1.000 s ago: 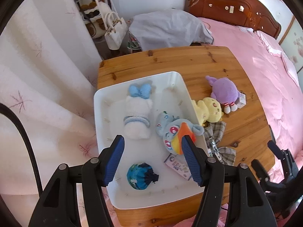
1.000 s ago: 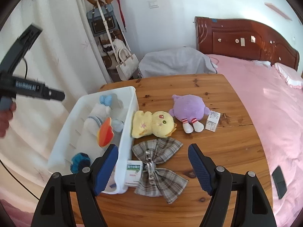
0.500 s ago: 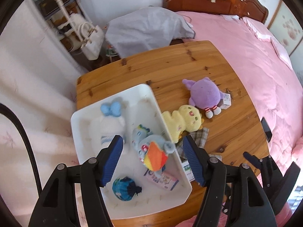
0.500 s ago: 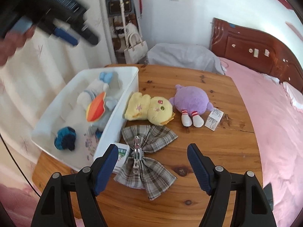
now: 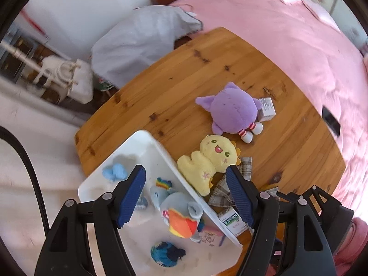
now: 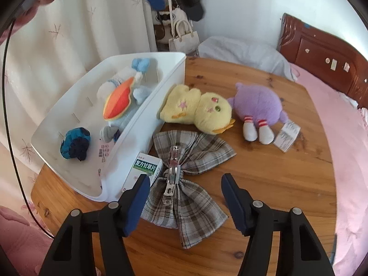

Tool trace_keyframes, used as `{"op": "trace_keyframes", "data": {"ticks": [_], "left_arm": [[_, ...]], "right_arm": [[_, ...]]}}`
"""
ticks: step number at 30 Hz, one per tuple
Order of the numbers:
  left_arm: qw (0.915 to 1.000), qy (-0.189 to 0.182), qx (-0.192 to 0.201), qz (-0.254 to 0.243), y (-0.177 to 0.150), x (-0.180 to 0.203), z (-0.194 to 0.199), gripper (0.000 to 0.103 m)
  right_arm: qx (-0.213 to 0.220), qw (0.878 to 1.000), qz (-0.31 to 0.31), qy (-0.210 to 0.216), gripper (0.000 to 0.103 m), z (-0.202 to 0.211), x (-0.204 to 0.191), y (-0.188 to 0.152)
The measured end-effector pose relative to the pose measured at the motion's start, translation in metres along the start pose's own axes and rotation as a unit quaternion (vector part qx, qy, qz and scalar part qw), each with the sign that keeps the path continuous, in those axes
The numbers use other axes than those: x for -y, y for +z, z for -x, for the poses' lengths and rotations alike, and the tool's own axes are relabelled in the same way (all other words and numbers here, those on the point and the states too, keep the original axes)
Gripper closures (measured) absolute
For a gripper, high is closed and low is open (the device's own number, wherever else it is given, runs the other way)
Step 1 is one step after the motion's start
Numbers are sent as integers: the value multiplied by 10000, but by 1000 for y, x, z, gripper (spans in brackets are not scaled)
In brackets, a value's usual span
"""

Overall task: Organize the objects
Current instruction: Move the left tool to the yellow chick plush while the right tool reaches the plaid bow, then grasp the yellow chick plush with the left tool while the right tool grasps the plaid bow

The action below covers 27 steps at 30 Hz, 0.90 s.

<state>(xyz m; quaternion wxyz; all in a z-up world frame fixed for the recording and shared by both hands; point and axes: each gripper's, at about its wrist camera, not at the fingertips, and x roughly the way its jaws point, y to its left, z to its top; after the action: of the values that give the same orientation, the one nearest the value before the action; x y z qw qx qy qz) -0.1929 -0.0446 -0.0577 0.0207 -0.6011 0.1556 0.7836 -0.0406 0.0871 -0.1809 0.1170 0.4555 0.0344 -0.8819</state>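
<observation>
Meanwhile, the right gripper point(image 6: 184, 197), jaws just closing yet unclenched, hung over the plaid fabric bow point(image 6: 184, 177); the left gripper point(image 5: 187, 197), just widening, grasped nothing above the white plastic bin point(image 5: 138, 147).

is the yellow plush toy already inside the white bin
No, the yellow plush toy lies on the wooden table just outside the white bin, beside its wall.

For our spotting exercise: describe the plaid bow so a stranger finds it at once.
Start at the white bin on the wooden table. Just outside its near corner, below the yellow plush, lies the bow: the only flat, checked fabric, with a metal clip across its middle.
</observation>
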Motion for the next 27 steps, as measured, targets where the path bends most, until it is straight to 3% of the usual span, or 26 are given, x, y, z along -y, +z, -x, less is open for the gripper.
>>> {"op": "trace_keyframes", "data": {"ticks": [4, 5, 11, 14, 27], "left_arm": [[9994, 16, -170, -299, 8, 11, -16, 27], [9996, 79, -275, -88, 10, 14, -20, 27], [9976, -24, -574, -393, 18, 28, -45, 27], [9966, 1, -762, -301, 21, 33, -56, 27], [9853, -31, -1627, -529, 22, 52, -108, 27]], "right_arm": [[-12, 10000, -75, 17, 39, -13, 0, -3], [-32, 9999, -113, 7, 41, -17, 1, -3], [-114, 9995, -302, 58, 44, -34, 4, -7], [-139, 9995, -285, 28, 45, -41, 4, -10], [-247, 9983, -432, 303, 53, -61, 11, -18]]}}
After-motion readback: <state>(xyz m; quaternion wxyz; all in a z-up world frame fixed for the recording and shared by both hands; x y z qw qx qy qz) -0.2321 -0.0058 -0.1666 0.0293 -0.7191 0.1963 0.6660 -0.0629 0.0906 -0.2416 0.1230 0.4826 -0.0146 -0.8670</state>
